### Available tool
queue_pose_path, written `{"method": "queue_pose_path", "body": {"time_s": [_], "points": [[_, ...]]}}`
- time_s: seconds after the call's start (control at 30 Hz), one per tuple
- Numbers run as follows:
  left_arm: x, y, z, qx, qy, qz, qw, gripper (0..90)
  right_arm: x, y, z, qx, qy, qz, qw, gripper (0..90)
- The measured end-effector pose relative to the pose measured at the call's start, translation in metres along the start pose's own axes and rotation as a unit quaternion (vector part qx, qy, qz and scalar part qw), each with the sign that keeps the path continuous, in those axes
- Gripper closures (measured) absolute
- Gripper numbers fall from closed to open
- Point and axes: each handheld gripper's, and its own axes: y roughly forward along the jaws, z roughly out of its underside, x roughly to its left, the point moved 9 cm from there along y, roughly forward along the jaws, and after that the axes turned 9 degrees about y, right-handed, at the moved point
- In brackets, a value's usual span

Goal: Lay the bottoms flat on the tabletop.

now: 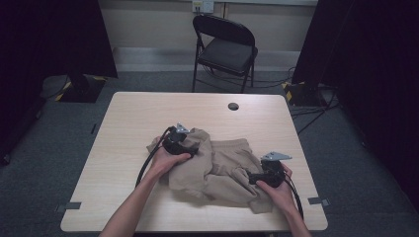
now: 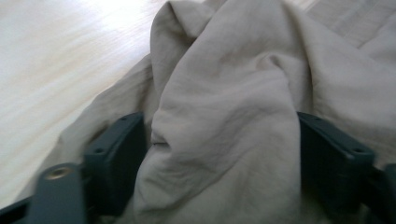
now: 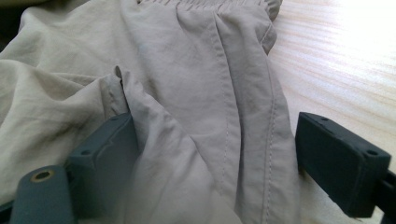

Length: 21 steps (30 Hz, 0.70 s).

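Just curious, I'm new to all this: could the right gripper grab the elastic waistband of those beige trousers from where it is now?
Probably yes. The right gripper has its jaws open around a fold of the trousers, and the waistband lies just ahead with nothing across it.

I see matt, wrinkled beige cloth shorts (image 1: pixel 217 170) on a smooth pale wood-grain bench (image 1: pixel 133 123); my hand-held gripper (image 3: pixel 212 163) jaws look matt black plastic.
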Motion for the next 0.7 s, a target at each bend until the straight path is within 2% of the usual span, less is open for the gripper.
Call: {"method": "queue_pose_path", "body": {"time_s": [0.07, 0.1, 0.13, 0.17, 0.2, 0.23, 0.3, 0.37, 0.47, 0.5, 0.53, 0.67, 0.7], "points": [[0.0, -0.002, 0.0, 0.003, 0.003, 0.002, 1.0, 30.6, 0.0, 0.0, 0.0, 0.0, 0.0, 0.0, 1.0, 13.8], [0.001, -0.002, -0.001, -0.01, -0.009, 0.006, 0.9999, 35.4, 0.0, 0.0, 0.0, 0.0, 0.0, -0.001, 1.0, 13.8], [0.003, -0.005, -0.002, -0.016, -0.013, 0.009, 0.9997, 43.6, 0.0, 0.0, 0.0, 0.0, 0.0, -0.001, 1.0, 13.8], [0.007, -0.009, -0.003, -0.027, -0.022, 0.013, 0.9993, 57.4, 0.0, 0.0, 0.0, 0.0, 0.001, -0.001, 1.0, 13.8], [0.009, -0.012, -0.002, -0.037, -0.043, 0.025, 0.9981, 66.9, 0.0, 0.0, 0.0, 0.0, 0.0, 0.0, 1.0, 13.8], [0.01, -0.013, -0.002, -0.046, -0.057, 0.037, 0.9967, 70.8, 0.0, 0.0, 0.0, 0.0, 0.001, 0.0, 1.0, 13.8], [0.013, -0.019, 0.0, -0.06, -0.069, 0.054, 0.9944, 78.0, 0.0, 0.0, 0.0, 0.0, 0.0, 0.0, 1.0, 13.8], [0.015, -0.027, -0.001, -0.08, -0.086, 0.069, 0.9907, 80.7, 0.0, 0.0, 0.0, 0.0, 0.0, 0.0, 1.0, 13.9], [0.012, -0.044, -0.004, -0.103, -0.083, 0.094, 0.9868, 82.0, 0.0, 0.0, 0.0, 0.0, 0.001, -0.001, 1.0, 13.8], [0.011, -0.052, -0.005, -0.11, -0.075, 0.092, 0.9868, 82.0, 0.0, 0.0, 0.0, 0.0, 0.001, -0.001, 1.0, 13.8], [0.01, -0.062, -0.006, -0.122, -0.072, 0.092, 0.9856, 82.0, 0.0, 0.0, 0.0, 0.0, 0.001, -0.001, 1.0, 13.8], [0.011, -0.093, -0.006, -0.147, -0.062, 0.091, 0.983, 82.0, 0.0, 0.0, 0.0, 0.0, 0.0, -0.001, 1.0, 13.9], [0.011, -0.102, -0.005, -0.155, -0.06, 0.095, 0.9815, 82.3, 0.0, 0.0, 0.0, 0.0, 0.0, -0.001, 1.0, 13.9]]}}
